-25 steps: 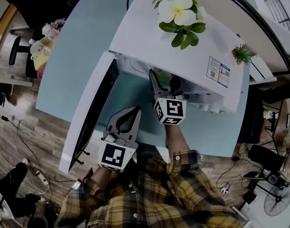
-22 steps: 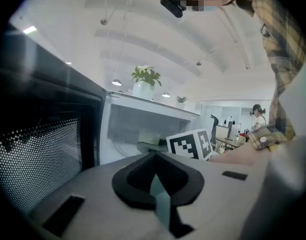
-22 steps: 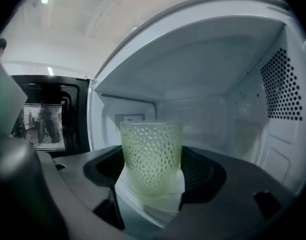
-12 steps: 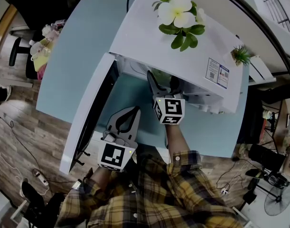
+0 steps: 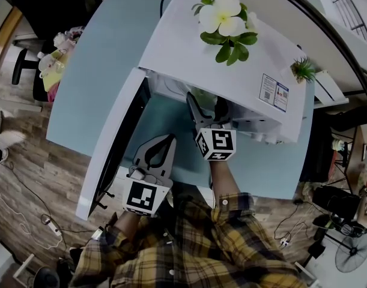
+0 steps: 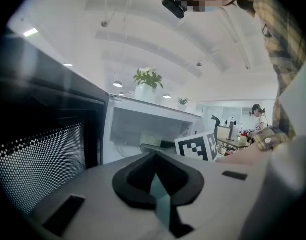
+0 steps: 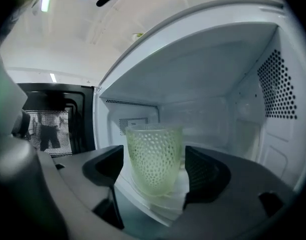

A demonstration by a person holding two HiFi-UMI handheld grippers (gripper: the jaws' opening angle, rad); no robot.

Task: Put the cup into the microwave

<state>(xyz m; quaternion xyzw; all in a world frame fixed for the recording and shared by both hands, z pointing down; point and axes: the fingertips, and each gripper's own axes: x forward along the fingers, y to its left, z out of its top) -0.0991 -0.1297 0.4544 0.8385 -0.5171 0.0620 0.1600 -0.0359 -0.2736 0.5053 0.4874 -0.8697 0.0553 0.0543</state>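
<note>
A pale green dimpled cup stands upright between the pads of my right gripper, which is shut on it. The cup sits at the front of the white microwave's open cavity, its base just over the sill. From the head view the right gripper reaches into the microwave mouth, and only a green sliver of the cup shows. The door hangs open to the left. My left gripper is shut and empty, low over the table beside the door; its jaws meet.
A pot of white flowers stands on the microwave's top, with a small green plant at its right end. The teal table extends to the left. An office chair and a floor fan stand off the table.
Both grippers stay almost where they were, the cup still held at the microwave's mouth. On the floor at the left, a passer-by's feet have moved.
</note>
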